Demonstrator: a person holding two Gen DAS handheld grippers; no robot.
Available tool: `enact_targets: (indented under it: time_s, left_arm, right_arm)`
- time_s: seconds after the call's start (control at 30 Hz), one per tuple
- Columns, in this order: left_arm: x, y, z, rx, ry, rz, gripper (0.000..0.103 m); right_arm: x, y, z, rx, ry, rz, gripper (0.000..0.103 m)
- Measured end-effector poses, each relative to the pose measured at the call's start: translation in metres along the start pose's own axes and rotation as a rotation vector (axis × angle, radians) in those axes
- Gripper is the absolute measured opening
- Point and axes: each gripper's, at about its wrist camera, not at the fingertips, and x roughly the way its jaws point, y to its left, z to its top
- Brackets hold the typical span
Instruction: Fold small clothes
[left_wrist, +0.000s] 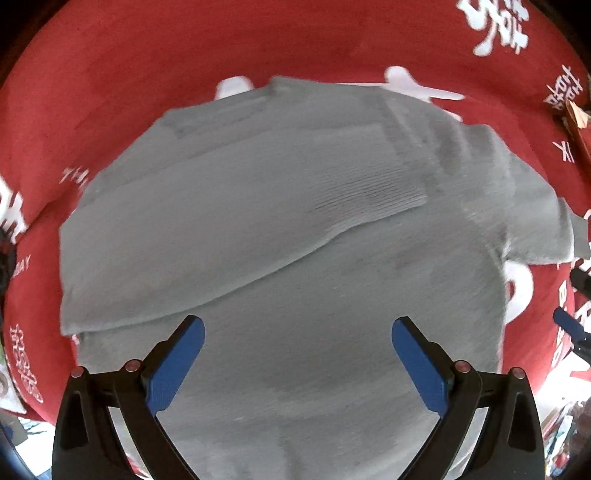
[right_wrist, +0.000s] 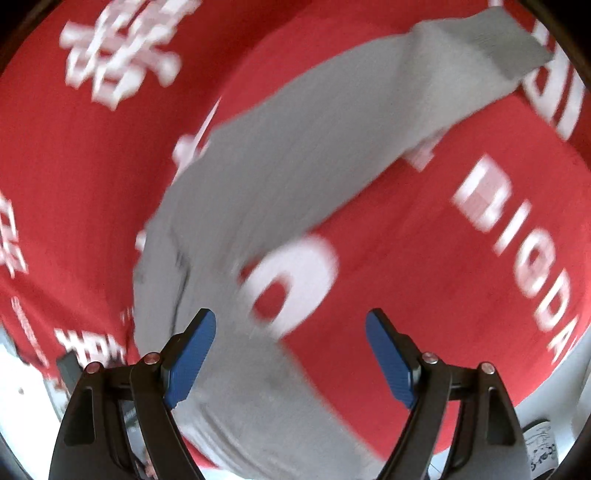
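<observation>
Hovering over grey garment (left_wrist: 280, 221) on red printed cloth (left_wrist: 129, 74), left gripper (left_wrist: 297, 326) spread wide, holding nothing — 1 flap folded across. Right wrist view, blurry: right gripper (right_wrist: 290, 317) also spread, empty — garment under its left finger (right_wrist: 190, 363).

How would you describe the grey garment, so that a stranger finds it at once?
A red cloth with white lettering covers the surface. On it lies the grey garment, a knit piece with one layer folded over itself. It is the only grey thing on the red, below the open left gripper.
</observation>
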Motion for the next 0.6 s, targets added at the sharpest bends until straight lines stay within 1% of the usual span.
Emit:
enact_targets:
  time_s: [0.13,0.27,0.37,0.47,0.6]
  left_arm:
    - [0.003,-0.026,0.013,0.030,-0.005,-0.009,0.102]
    - [0.006,-0.038,0.020,0.043,0.000,-0.006,0.102]
    - [0.009,-0.044,0.024,0.043,0.009,-0.004,0.102]
    - [0.010,-0.047,0.027,0.038,0.012,-0.003,0.102]
    - [0.009,-0.048,0.031,0.019,0.007,-0.019,0.102]
  right_arm:
    - [-0.015,-0.036,0.029,0.095,-0.081,0.011,0.086]
    - [-0.028,-0.078,0.052,0.228,-0.162,0.063,0.086]
    - [-0.032,-0.097,0.068,0.297,-0.208,0.120,0.086]
    - [-0.033,-0.104,0.081,0.329,-0.230,0.160,0.086]
    - [-0.025,-0.107,0.097,0.379,-0.255,0.244,0.086]
